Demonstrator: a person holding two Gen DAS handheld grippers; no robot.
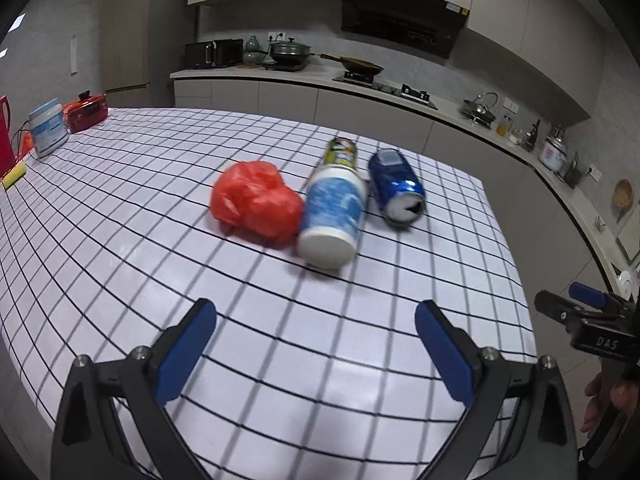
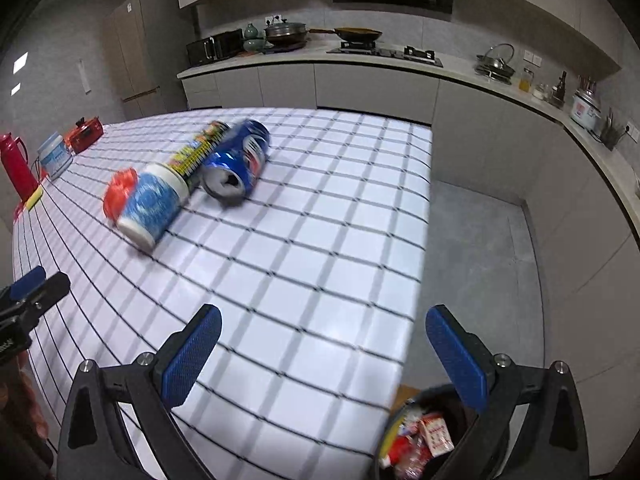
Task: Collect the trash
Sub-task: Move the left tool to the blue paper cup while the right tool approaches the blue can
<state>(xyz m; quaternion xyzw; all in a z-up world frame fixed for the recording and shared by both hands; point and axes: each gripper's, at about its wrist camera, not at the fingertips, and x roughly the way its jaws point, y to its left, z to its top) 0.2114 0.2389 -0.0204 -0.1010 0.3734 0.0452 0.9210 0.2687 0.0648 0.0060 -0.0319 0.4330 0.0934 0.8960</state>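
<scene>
Both grippers, left gripper [image 1: 316, 344] and right gripper [image 2: 324, 352], gape empty; paper cup [image 1: 334, 212] and blue soda can [image 1: 396, 186] lie well ahead.

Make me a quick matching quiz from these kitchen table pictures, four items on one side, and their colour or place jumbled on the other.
Items:
1. plastic bag
2. soda can
3. cup
4. trash bin

Descriptions:
A. on the floor by the table's corner, wrappers inside
B. crumpled, red
C. dented, shiny blue, on its side
D. white with blue print, on its side between two others

Pairs: 1-B, 2-C, 3-D, 4-A
</scene>
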